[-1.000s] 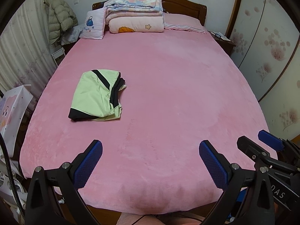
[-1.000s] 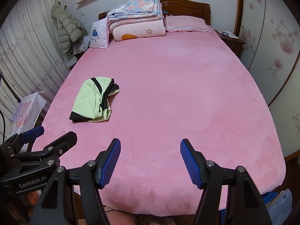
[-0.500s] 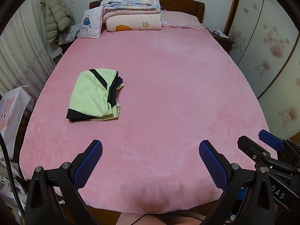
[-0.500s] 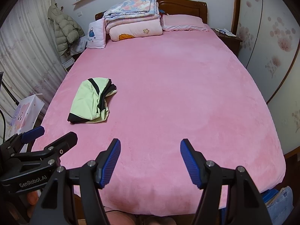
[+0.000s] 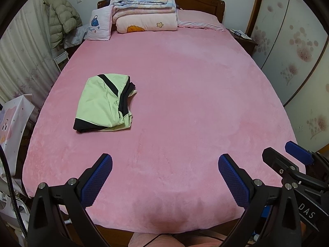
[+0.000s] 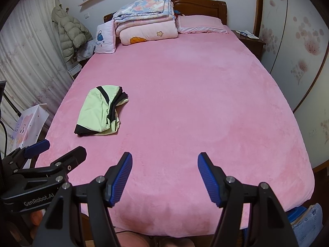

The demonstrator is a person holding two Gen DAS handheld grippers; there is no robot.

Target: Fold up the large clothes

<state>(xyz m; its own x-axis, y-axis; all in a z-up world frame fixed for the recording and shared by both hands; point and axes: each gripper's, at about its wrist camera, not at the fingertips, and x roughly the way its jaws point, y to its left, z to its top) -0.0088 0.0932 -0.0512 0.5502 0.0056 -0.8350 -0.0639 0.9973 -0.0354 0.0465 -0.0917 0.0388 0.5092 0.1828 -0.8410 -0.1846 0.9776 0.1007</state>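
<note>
A bedroom: a bed (image 5: 185, 103) under a smooth, plush pink cover fills both views. Over its near edge the left gripper (image 5: 164, 177) and right gripper (image 6: 164, 175) hang with jaws spread wide, nothing between the ribbed blue pads. Bare cover lies ahead of both. Well beyond the jaws and to their left lies the folded garment (image 5: 103, 103), thin light-green cloth with black bands, its long axis running from the near edge toward the headboard (image 5: 197, 1).
</note>
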